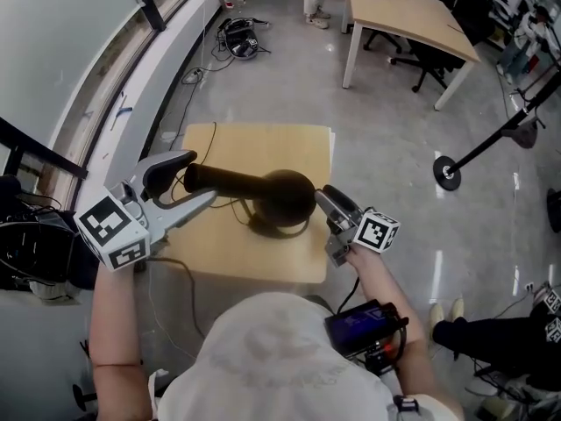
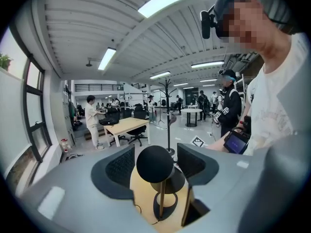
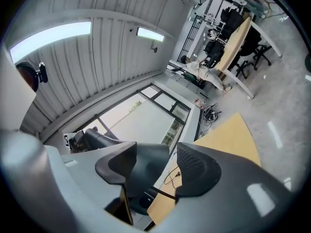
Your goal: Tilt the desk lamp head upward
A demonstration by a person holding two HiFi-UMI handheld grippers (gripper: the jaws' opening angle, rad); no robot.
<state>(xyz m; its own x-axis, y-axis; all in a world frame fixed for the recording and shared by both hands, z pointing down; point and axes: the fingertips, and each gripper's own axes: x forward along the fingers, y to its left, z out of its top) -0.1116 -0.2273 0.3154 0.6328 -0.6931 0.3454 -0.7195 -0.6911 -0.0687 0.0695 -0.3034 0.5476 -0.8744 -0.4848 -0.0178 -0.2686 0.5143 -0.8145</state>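
I see a matt black lamp (image 1: 263, 191) on a smooth, pale wood table (image 1: 263, 143). At the right of the frame the grey floor (image 1: 394, 139) looks polished and glossy.

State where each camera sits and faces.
Head view: on the person's head, facing down at the black dome-headed desk lamp on the light wooden table; arms, left gripper, right gripper show.
Left gripper view: rides that gripper, faces lamp's end; open jaws, torso show.
Right gripper view: rides that gripper, faces lamp and window; open jaws show.
Shared: lamp, table.
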